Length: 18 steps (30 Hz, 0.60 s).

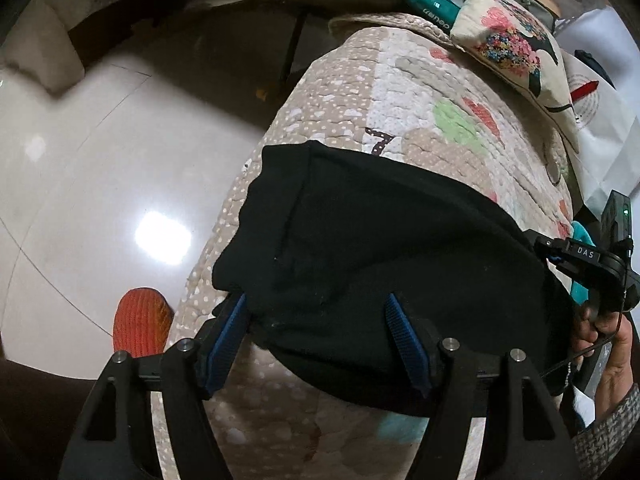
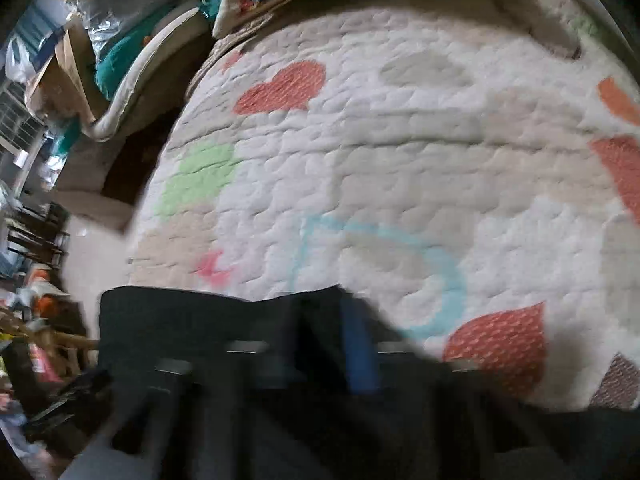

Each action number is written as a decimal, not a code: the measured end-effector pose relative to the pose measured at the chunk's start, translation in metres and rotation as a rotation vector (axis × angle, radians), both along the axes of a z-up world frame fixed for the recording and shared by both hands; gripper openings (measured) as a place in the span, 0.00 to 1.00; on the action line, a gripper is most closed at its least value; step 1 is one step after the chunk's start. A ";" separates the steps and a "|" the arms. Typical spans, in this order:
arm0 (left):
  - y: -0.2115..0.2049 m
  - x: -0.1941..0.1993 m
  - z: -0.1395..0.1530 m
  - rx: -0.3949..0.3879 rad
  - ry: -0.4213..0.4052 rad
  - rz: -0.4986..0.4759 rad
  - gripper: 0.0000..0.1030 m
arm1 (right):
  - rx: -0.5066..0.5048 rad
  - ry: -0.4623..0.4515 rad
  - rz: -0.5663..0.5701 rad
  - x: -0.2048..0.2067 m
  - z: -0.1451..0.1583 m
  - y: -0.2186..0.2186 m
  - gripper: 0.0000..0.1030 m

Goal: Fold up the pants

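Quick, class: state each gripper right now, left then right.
Left gripper: open, fingers either side of the black fabric pants.
Right gripper: cannot be told; blurred.

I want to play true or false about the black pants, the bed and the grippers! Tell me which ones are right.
1. The pants are black. True.
2. The pants lie on the shiny floor. False: they lie on the quilt.
3. The left gripper is wide open. True.
4. A pillow lies on the far end of the quilt. True.
5. The quilt is plain blue. False: it is pale with coloured hearts and patches.
6. The slipper on the floor is green. False: it is orange.
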State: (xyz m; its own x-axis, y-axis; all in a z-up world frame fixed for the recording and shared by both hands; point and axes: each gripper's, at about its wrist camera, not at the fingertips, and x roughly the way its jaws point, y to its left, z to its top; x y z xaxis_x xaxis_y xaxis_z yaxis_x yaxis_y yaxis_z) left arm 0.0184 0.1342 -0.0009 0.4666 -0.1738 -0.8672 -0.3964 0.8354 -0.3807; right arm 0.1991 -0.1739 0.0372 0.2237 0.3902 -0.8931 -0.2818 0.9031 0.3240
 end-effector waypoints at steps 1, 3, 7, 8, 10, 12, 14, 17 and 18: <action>0.000 0.000 0.000 -0.003 0.000 0.005 0.67 | -0.014 -0.005 -0.002 0.001 0.002 0.000 0.10; 0.001 0.001 -0.001 -0.008 -0.001 0.014 0.67 | -0.042 -0.035 -0.024 0.008 0.008 0.002 0.08; 0.000 0.003 -0.001 0.009 -0.001 0.013 0.67 | -0.100 -0.099 -0.070 0.030 0.013 0.011 0.00; 0.000 0.003 -0.001 0.013 0.000 0.012 0.67 | -0.107 -0.108 -0.091 0.037 0.014 0.012 0.00; 0.000 0.004 0.000 0.020 -0.001 0.011 0.67 | -0.156 -0.128 -0.114 0.049 0.014 0.018 0.00; -0.001 0.003 0.004 0.026 -0.014 0.012 0.67 | -0.209 -0.143 -0.123 0.049 0.018 0.018 0.01; -0.002 0.003 0.010 0.037 -0.040 0.008 0.67 | -0.199 -0.151 -0.116 0.037 0.030 0.015 0.03; -0.004 0.001 0.019 0.044 -0.073 0.000 0.67 | -0.164 -0.169 -0.127 -0.008 0.057 -0.003 0.53; -0.005 0.000 0.020 0.041 -0.079 -0.002 0.67 | -0.105 -0.171 -0.144 -0.038 0.066 -0.015 0.66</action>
